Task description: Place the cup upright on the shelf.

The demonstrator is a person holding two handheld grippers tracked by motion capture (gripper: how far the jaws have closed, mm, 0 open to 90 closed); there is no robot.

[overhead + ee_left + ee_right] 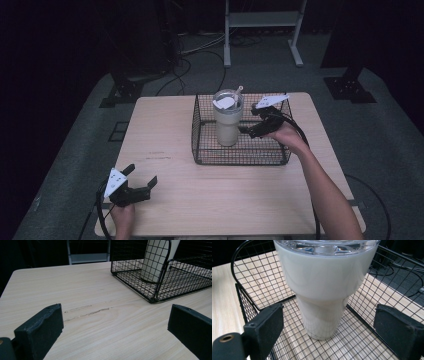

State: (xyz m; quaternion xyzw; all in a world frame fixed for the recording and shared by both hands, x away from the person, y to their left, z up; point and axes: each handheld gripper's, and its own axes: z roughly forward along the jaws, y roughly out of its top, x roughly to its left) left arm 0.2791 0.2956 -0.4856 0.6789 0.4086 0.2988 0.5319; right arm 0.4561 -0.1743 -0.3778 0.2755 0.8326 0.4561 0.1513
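A cream tumbler (228, 122) with a clear lid and a straw stands upright inside a black wire basket (240, 158) at the middle of the table. My right gripper (248, 131) is inside the basket just right of the tumbler, open, its jaws spread wider than the cup and apart from it. In the right gripper view the tumbler (324, 285) stands between and beyond the two jaws of my right gripper (332, 325). My left gripper (142, 181) rests open near the table's front left edge, nothing between its jaws. In the left gripper view the basket (152, 293) and tumbler (155, 262) lie ahead of my left gripper (115, 325) at upper right.
The light wooden table (165, 150) has bare surface left of and in front of the basket. Beyond it on the grey floor stand a white metal frame (262, 30), black stand bases (350, 87) and loose cables (180, 70).
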